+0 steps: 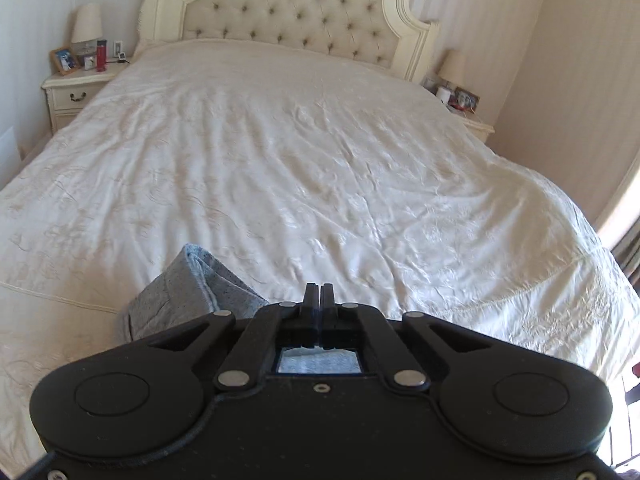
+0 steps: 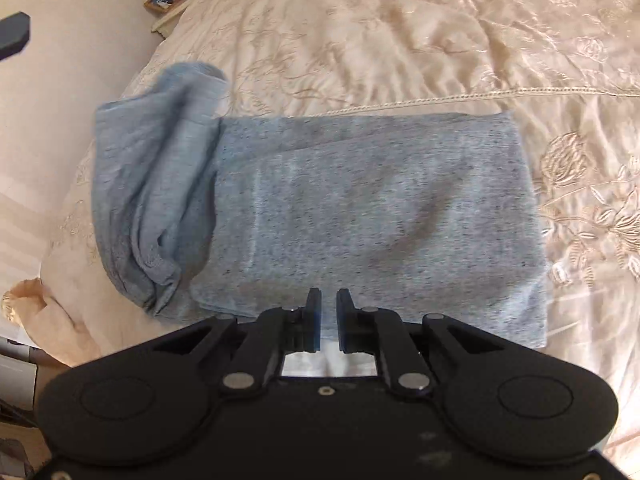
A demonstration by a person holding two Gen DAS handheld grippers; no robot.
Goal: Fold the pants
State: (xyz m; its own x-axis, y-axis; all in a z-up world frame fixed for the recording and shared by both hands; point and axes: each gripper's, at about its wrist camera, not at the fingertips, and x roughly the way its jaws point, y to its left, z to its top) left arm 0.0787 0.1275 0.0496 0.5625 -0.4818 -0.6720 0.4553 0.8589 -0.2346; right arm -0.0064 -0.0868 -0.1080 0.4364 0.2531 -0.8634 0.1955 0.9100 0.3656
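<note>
Folded heathered blue-grey cotton pants (image 2: 360, 208) lie on a cream embroidered bed (image 2: 480, 40). The left gripper (image 1: 320, 292) is fully closed and empty. The right gripper (image 2: 328, 304), slightly parted, holds nothing.

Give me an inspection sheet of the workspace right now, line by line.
Surface: bed with cream embroidered bedspread, wrinkled.
Job's things: grey-blue pants folded into a block near the bed's edge, one end bunched.
Clutter: nothing seen on the bed.
Grippers: left gripper shut, empty; right gripper slightly open, empty, above the pants.
Cables: nothing seen clearly.
Surroundings: tufted headboard, nightstand with lamp, red bottle, photo frame.
</note>
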